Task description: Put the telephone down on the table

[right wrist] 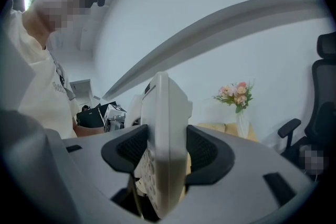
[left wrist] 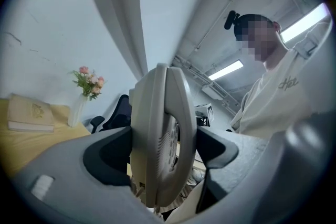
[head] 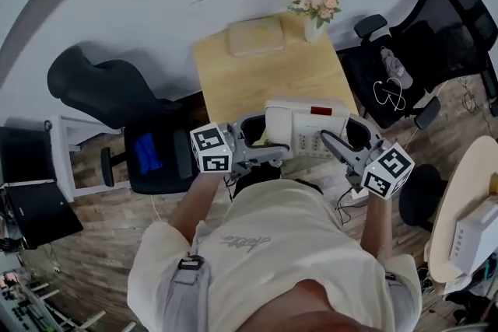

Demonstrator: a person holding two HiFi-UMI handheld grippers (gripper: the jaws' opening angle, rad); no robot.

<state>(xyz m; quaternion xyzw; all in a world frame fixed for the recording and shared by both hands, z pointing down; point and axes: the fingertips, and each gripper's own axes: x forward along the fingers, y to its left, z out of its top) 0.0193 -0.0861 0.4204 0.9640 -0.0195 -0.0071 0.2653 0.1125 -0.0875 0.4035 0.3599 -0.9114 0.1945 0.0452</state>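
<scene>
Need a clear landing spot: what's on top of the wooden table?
A beige book and a flower vase sit at the table's far end. The held telephone hides its near edge.

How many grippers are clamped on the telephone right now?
2. The left gripper grips the left end of the telephone, and the right gripper grips its right end.

No legible text anywhere, only an unreadable script print (head: 245, 243) on the person's shirt (head: 311, 264)
</scene>
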